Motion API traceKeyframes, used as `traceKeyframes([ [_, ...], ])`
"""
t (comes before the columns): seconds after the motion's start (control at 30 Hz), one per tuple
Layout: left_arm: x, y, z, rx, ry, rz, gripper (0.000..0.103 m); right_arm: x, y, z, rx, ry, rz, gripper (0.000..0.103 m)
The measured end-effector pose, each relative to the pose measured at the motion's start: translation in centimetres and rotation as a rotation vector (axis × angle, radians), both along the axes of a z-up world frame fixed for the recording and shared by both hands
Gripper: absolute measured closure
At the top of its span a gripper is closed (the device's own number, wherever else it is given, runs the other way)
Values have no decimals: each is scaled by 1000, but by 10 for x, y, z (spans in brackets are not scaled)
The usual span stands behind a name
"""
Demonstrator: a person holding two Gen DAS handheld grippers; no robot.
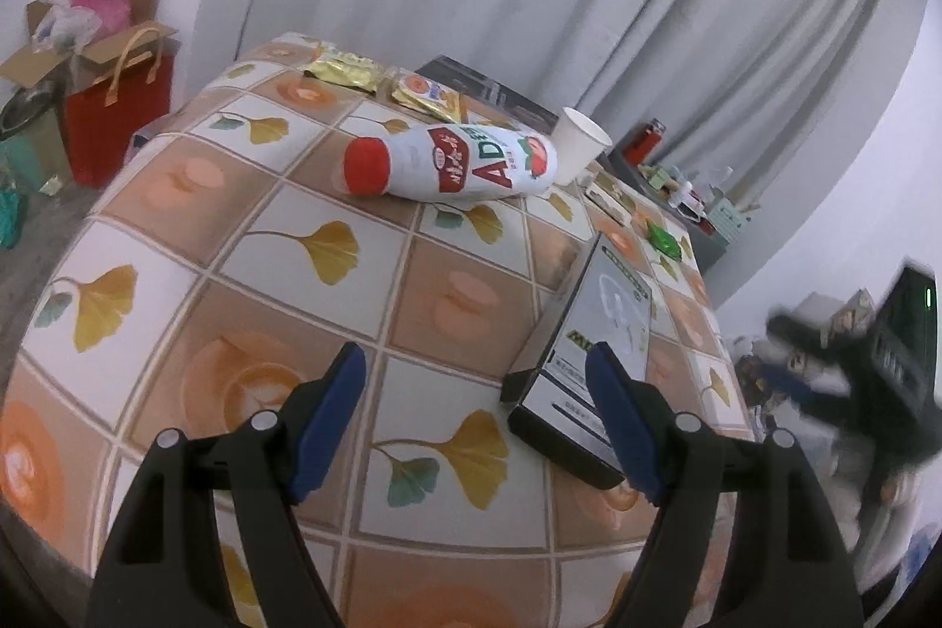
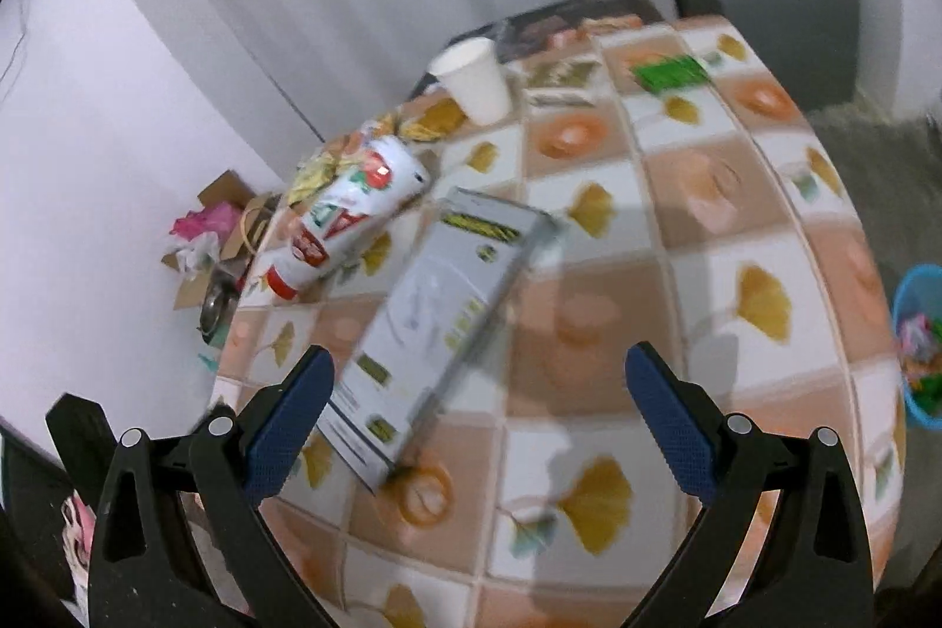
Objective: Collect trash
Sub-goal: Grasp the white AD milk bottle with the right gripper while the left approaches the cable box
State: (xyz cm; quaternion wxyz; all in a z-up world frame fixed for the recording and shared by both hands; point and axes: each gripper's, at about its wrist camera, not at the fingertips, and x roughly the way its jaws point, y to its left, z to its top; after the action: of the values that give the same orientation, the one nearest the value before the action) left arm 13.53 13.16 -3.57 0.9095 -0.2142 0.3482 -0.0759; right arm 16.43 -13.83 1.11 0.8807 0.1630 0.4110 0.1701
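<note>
A white bottle with a red cap [image 1: 453, 161] lies on its side on the tiled tablecloth [image 1: 306, 310]; it also shows in the right wrist view [image 2: 347, 216]. A flat grey box [image 1: 594, 351] lies near the table's right edge, seen too in the right wrist view [image 2: 435, 316]. A white paper cup [image 1: 580, 145] [image 2: 474, 80] stands behind the bottle. Yellow snack wrappers [image 1: 382, 80] and a green wrapper [image 1: 664, 238] [image 2: 671, 72] lie farther back. My left gripper [image 1: 477, 381] is open and empty, just left of the box. My right gripper [image 2: 480, 386] is open and empty, over the box's near end.
A blue bin [image 2: 918, 339] with trash stands on the floor right of the table. A red bag [image 1: 120, 122] and cardboard boxes [image 1: 88, 39] sit on the floor at the left. A grey cabinet [image 2: 765, 22] with clutter stands beyond the table. Curtains hang behind.
</note>
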Motion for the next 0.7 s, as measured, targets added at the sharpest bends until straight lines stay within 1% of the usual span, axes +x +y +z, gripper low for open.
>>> traceKeyframes([
  [0.07,6,-8,-1,20,-5,-47,28,23,13,14,32,1,56,8],
  [0.13,10,-17,-2,29,-9,-81,28,45,27,23,83,23,123,8],
  [0.17,11,-20,-4,25,-8,-93,28,63,39,26,121,59,165,8],
  [0.23,14,-25,-7,10,3,-105,28,99,63,25,189,148,201,8],
  [0.27,15,-25,-10,0,11,-103,28,115,73,21,210,197,201,8],
  [0.37,15,-22,-15,-12,27,-87,28,154,106,1,251,337,161,8],
  [0.43,13,-17,-17,-12,33,-72,28,178,125,-19,251,432,77,8],
  [0.53,9,-5,-19,-13,42,-39,28,195,140,-45,259,536,-28,8],
  [0.6,7,2,-21,-18,49,-21,28,202,146,-59,260,574,-97,8],
  [0.7,5,11,-24,-23,62,-3,28,206,154,-74,260,581,-199,8],
])
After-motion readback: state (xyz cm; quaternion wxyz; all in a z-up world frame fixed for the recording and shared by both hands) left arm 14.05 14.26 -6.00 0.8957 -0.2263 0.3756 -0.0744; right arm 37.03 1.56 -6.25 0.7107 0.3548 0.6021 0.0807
